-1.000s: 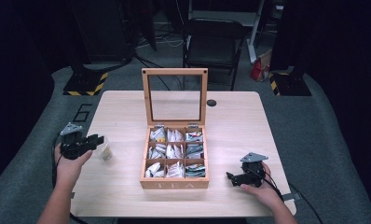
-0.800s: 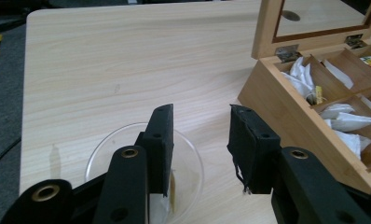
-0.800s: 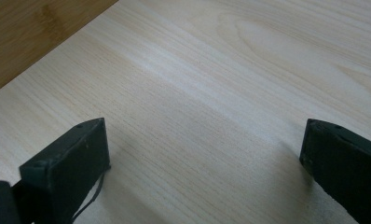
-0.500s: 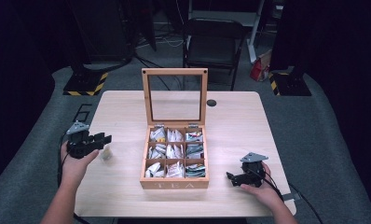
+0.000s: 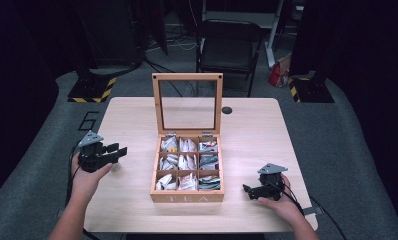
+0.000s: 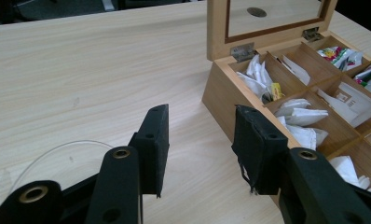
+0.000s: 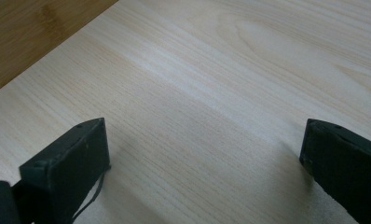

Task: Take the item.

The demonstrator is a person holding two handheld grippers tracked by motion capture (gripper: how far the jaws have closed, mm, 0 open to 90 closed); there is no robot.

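Note:
An open wooden tea box (image 5: pixel 187 196) marked TEA stands mid-table, its glass lid (image 5: pixel 187 76) upright at the back. Its compartments hold several tea bags (image 5: pixel 187 160). Left of the box, a hand holds my left gripper (image 5: pixel 121 150) pointing toward it. Its jaws have just been opening and nothing is between them. In the left gripper view the left gripper (image 6: pixel 200 116) faces the box's side wall (image 6: pixel 221 98) and white tea bags (image 6: pixel 295 116). My right gripper (image 5: pixel 246 190) rests open on the table right of the box. In the right gripper view the right gripper (image 7: pixel 202 135) spans bare wood.
A clear round rim (image 6: pixel 58 156), like a glass, sits on the table (image 5: pixel 257 135) just under the left jaw. A small dark disc (image 5: pixel 227 110) lies right of the lid. A black chair (image 5: pixel 229 47) stands beyond the far edge.
The left gripper has shifted right, closer to the box, and its jaws stand wider apart. The right gripper has kept still.

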